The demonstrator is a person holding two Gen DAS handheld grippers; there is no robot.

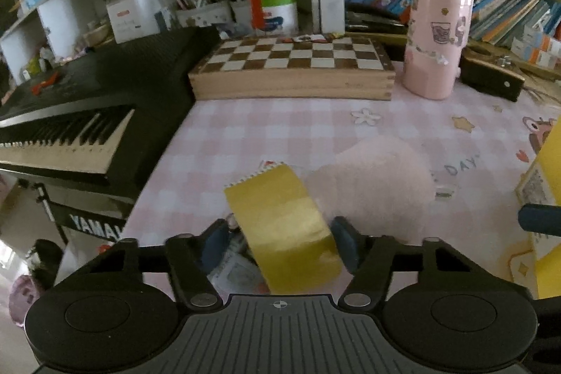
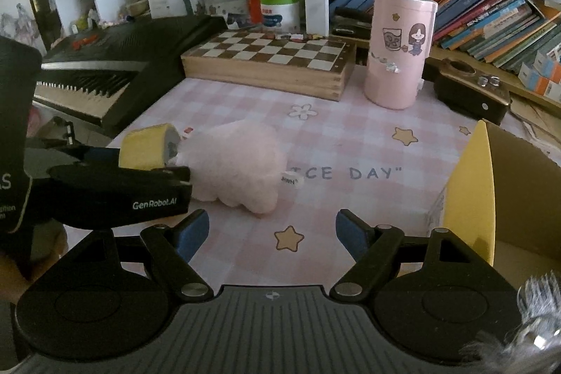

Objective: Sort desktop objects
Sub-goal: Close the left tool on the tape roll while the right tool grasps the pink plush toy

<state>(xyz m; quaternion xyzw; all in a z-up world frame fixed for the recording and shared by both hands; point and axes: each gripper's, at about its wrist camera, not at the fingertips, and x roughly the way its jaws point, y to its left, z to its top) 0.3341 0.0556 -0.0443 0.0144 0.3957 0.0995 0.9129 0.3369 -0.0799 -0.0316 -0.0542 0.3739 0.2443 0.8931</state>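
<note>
The roll of yellow tape (image 1: 284,226) sits gripped between the blue-padded fingers of the left gripper (image 1: 280,242), tilted, with its loose serrated end pointing up and away; in the right wrist view the same roll (image 2: 147,146) shows at the left gripper's tip, low over the near left part of the worktop (image 2: 350,142). Just beside the roll, on its right, a fluffy pink plush toy (image 2: 238,167) lies on the pink checked worktop cover, its white label facing the printed word "DAY". The right gripper (image 2: 271,233) hangs over the near edge of the worktop with its fingers spread wide and nothing between them, a printed star below the gap. A yellow cardboard box (image 2: 473,184) stands open at the right. Farther back rest a wooden chessboard box (image 2: 270,62) and a tall pink canister (image 2: 399,51), with a black keyboard (image 2: 105,69) to the left.
</note>
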